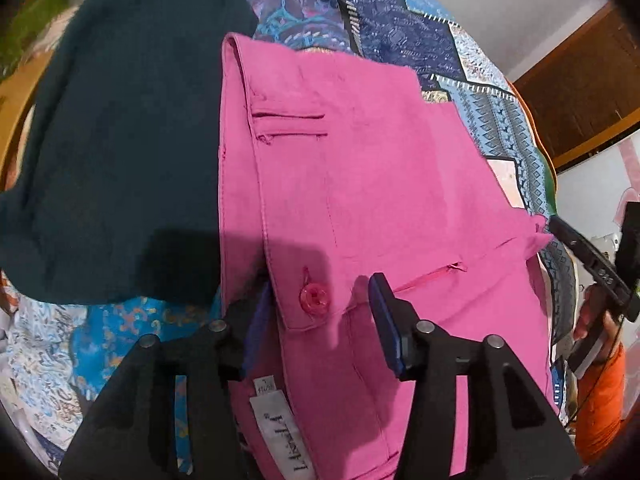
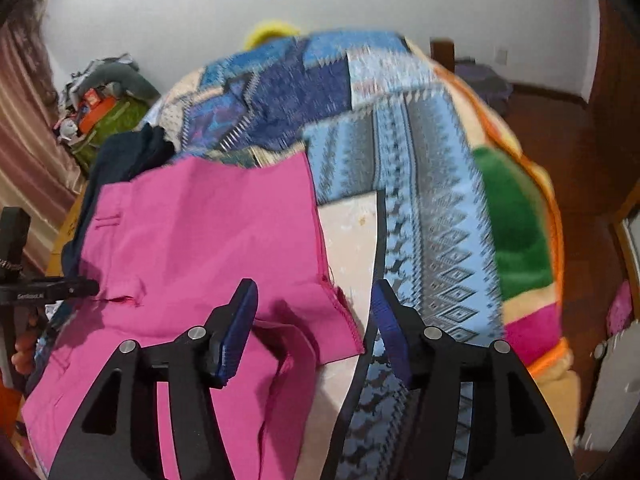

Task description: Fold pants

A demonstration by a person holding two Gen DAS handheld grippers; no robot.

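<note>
Pants (image 1: 360, 200) lie folded over on the blanket (image 1: 500, 128), beside a dark garment (image 1: 120, 140); left gripper (image 1: 318, 312) hovers over the button (image 1: 314, 298), jaws apart, empty; right gripper (image 2: 316, 316) likewise at the hem; a fold looks just laid; next probably regrasp for another fold.

White wall (image 2: 360, 0); striped curtain (image 2: 24, 140) (pinkish); brown wooden floor (image 2: 560, 140); patterned blanket (image 2: 420, 160) covering the bed.
</note>
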